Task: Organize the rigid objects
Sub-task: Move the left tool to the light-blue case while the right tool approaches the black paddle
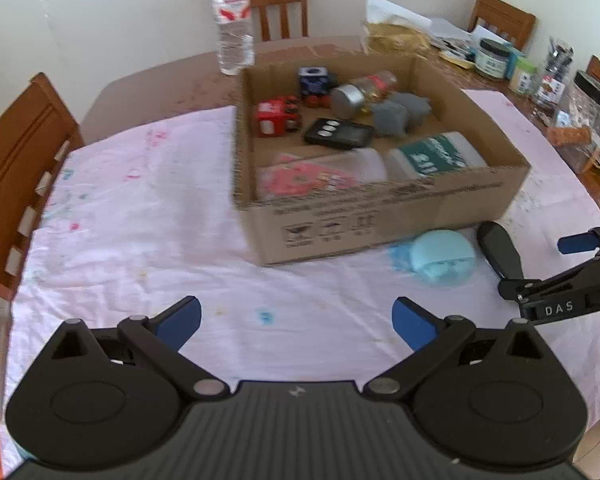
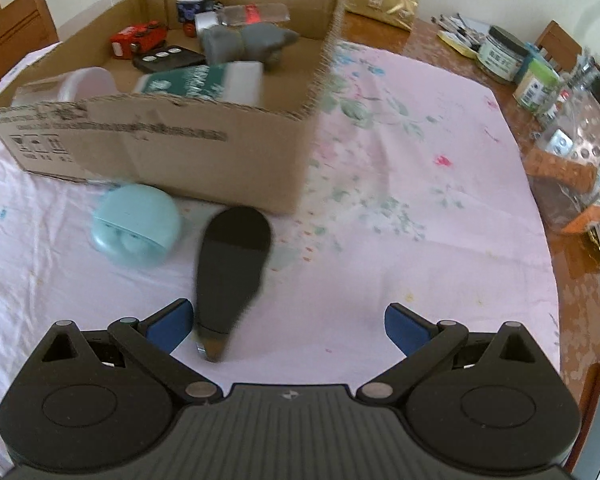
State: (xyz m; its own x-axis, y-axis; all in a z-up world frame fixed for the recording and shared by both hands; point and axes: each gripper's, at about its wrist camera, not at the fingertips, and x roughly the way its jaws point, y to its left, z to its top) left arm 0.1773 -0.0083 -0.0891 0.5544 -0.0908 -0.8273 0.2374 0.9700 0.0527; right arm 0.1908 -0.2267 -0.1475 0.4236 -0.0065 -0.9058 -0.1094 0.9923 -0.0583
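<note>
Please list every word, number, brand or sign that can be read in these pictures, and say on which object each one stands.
"DAS": white letters on the right tongs, seen in the left view.
"211", uncertain: white digits on the green can in the box.
Box front: printed lines and three handling pictograms, too blurred to read.
Bottle: red and white label, unreadable.
Jars at the table edge: labels too small.
Nothing else is legible.

- Your water bottle loses its cap at the top edge.
- The box wall hides part of your green-labelled container.
- Box print is too blurred to read.
</note>
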